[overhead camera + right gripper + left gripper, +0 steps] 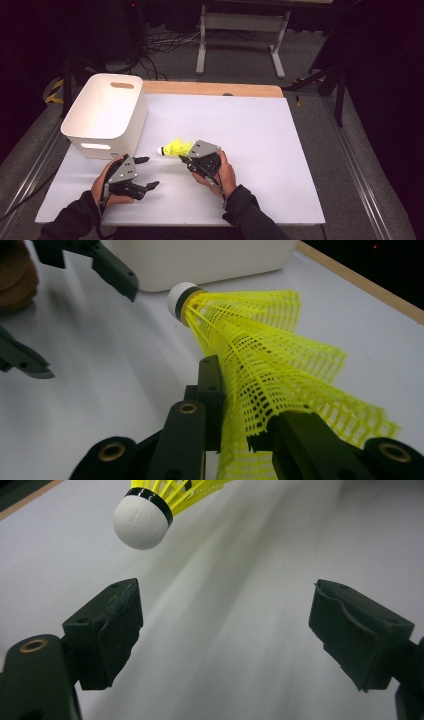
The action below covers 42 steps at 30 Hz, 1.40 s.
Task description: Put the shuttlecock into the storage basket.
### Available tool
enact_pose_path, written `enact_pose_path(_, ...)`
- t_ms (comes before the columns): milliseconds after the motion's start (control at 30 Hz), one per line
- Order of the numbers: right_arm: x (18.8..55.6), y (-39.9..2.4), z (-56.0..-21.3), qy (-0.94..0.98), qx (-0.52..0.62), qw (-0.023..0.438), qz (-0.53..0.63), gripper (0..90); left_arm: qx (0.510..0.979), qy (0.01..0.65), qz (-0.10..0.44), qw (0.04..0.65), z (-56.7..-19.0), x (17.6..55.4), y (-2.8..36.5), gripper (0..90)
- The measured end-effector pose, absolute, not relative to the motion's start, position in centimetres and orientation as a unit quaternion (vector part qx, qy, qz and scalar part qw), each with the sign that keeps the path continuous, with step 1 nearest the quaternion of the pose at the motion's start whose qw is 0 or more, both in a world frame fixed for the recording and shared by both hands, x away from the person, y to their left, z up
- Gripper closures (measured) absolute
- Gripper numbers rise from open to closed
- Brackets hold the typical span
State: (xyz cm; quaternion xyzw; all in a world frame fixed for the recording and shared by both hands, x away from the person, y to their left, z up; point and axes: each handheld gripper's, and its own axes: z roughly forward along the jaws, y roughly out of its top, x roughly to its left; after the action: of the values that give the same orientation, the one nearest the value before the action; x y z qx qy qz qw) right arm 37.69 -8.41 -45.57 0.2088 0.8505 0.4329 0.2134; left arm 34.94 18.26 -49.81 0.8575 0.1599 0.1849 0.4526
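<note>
We find the right gripper (186,159) clamped on the yellow mesh skirt of a shuttlecock (176,148), which it carries just above the desk (280,150) with the white cork tip (180,299) pointing toward the white bin (107,112) at the far left. In the right gripper view the netting is crushed flat between the jaws, and the grip sits on the flared end of the skirt, well away from the cork. The left gripper (146,172) stands released, jaws wide with nothing between them, just beside the shuttlecock on the person's side; in the left gripper view the cork (141,522) hangs above and beyond the nearer pad (107,630). We judge the work in hand to be a hand-over or a drop into the bin. We note three risks. First, the skirt is soft and springy, so the mesh may slide out of the clamp or stay creased. Second, if the left gripper closes on the rounded cork off centre, the cork may squirt sideways and the shuttlecock fall to the desk. Third, a release short of the bin's near rim (97,135) would leave the shuttlecock outside it, since the bin wall stands well above the carried height.
</note>
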Motion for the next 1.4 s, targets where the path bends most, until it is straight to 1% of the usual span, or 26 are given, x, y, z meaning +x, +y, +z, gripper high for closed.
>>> enact_pose_path(200, 36.4, -9.6, -44.9, 0.86, 0.189, 0.212, 0.424, 80.3, 0.859, 0.147, 0.184, 0.455, -49.3, 36.0, 16.2, 15.5)
enact_pose_path(300, 35.8, -10.0, -44.8, 0.863, 0.183, 0.214, 0.419, 80.3, 0.86, 0.14, 0.184, 0.455, -49.1, 36.7, 14.9, 17.8)
enact_pose_path(433, 35.2, -10.0, -44.6, 0.876, 0.162, 0.22, 0.398, 80.2, 0.867, 0.127, 0.171, 0.451, -49.0, 37.3, 13.5, 24.9)
enact_pose_path(467, 35.1, -10.0, -44.5, 0.878, 0.156, 0.224, 0.393, 80.1, 0.869, 0.125, 0.17, 0.448, -49.0, 37.4, 13.3, 28.4)
enact_pose_path(500, 35.1, -10.0, -44.5, 0.88, 0.154, 0.224, 0.39, 80.1, 0.871, 0.124, 0.168, 0.445, -49.1, 37.5, 12.9, 29.6)
enact_pose_path(533, 35.1, -10.0, -44.5, 0.88, 0.154, 0.224, 0.39, 80.1, 0.871, 0.124, 0.168, 0.445, -49.1, 37.5, 12.9, 34.4)
enact_pose_path(567, 35.0, -9.9, -44.4, 0.885, 0.148, 0.222, 0.382, 79.9, 0.875, 0.121, 0.161, 0.44, -49.2, 37.7, 12.5, 34.4)
enact_pose_path(600, 34.8, -9.8, -44.3, 0.889, 0.14, 0.227, 0.372, 79.8, 0.877, 0.118, 0.16, 0.438, -49.2, 37.8, 12.3, 39.3)
enact_pose_path(633, 34.6, -9.6, -44.2, 0.893, 0.134, 0.232, 0.362, 79.7, 0.878, 0.117, 0.155, 0.437, -49.2, 37.9, 12.1, 40.3)
enact_pose_path(700, 34.5, -9.4, -44.1, 0.898, 0.125, 0.239, 0.348, 79.4, 0.881, 0.113, 0.15, 0.435, -49.2, 38.1, 11.8, 46.1)
enact_pose_path(733, 34.4, -9.3, -44.0, 0.901, 0.122, 0.238, 0.343, 79.0, 0.882, 0.112, 0.149, 0.433, -49.2, 38.1, 11.6, 47.3)
enact_pose_path(767, 34.4, -9.2, -43.9, 0.908, 0.115, 0.232, 0.33, 78.9, 0.882, 0.111, 0.151, 0.434, -49.3, 38.1, 11.5, 47.4)
enact_pose_path(833, 34.3, -9.0, -43.8, 0.91, 0.109, 0.246, 0.316, 78.7, 0.884, 0.107, 0.155, 0.428, -49.2, 38.2, 11.2, 48.2)
enact_pose_path(967, 34.2, -8.4, -43.5, 0.92, 0.093, 0.253, 0.285, 78.0, 0.883, 0.11, 0.151, 0.431, -49.3, 38.4, 10.9, 49.9)
enact_pose_path(1067, 34.1, -8.1, -43.4, 0.923, 0.089, 0.253, 0.276, 77.2, 0.885, 0.107, 0.153, 0.427, -49.3, 38.4, 10.5, 48.3)
enact_pose_path(1133, 34.0, -8.0, -43.3, 0.924, 0.088, 0.251, 0.275, 76.9, 0.883, 0.106, 0.153, 0.432, -49.2, 38.4, 10.3, 46.9)
enact_pose_path(1333, 34.0, -7.8, -42.3, 0.924, 0.086, 0.231, 0.292, 74.4, 0.878, 0.105, 0.152, 0.441, -49.1, 38.5, 10.0, 48.2)
enact_pose_path(1400, 34.0, -7.6, -42.0, 0.922, 0.086, 0.222, 0.307, 71.4, 0.873, 0.105, 0.155, 0.45, -49.0, 38.4, 9.9, 48.9)
